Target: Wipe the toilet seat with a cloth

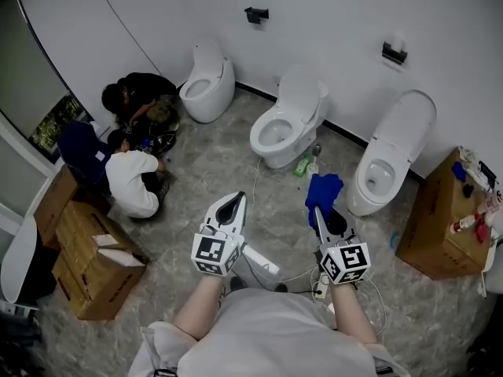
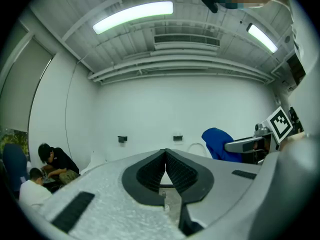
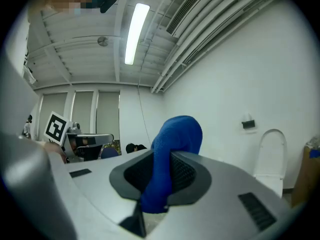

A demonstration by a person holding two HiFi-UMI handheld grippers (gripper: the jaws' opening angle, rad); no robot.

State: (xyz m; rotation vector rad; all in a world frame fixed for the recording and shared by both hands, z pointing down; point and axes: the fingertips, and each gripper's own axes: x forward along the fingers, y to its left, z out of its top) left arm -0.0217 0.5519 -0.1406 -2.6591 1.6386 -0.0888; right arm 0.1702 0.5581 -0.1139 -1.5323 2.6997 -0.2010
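Three white toilets stand along the far wall: a left one (image 1: pixel 207 87), a middle one (image 1: pixel 286 122) and a right one (image 1: pixel 392 154), all with lids up. My right gripper (image 1: pixel 318 209) is shut on a blue cloth (image 1: pixel 323 188), held in the air in front of the gap between the middle and right toilets. In the right gripper view the cloth (image 3: pixel 172 156) bulges up between the jaws, with the right toilet (image 3: pixel 270 157) beyond. My left gripper (image 1: pixel 233 198) is shut on nothing, its jaws meeting at the tip (image 2: pixel 165 153), and it hovers over the floor short of the middle toilet.
Two people (image 1: pixel 132 144) crouch on the floor at the left beside the left toilet. Cardboard boxes (image 1: pixel 90 254) sit at the lower left, and another box (image 1: pixel 440 218) holding bottles stands at the right. A green bottle (image 1: pixel 302 166) lies by the middle toilet's base. Cables (image 1: pixel 314 277) run across the floor near my feet.
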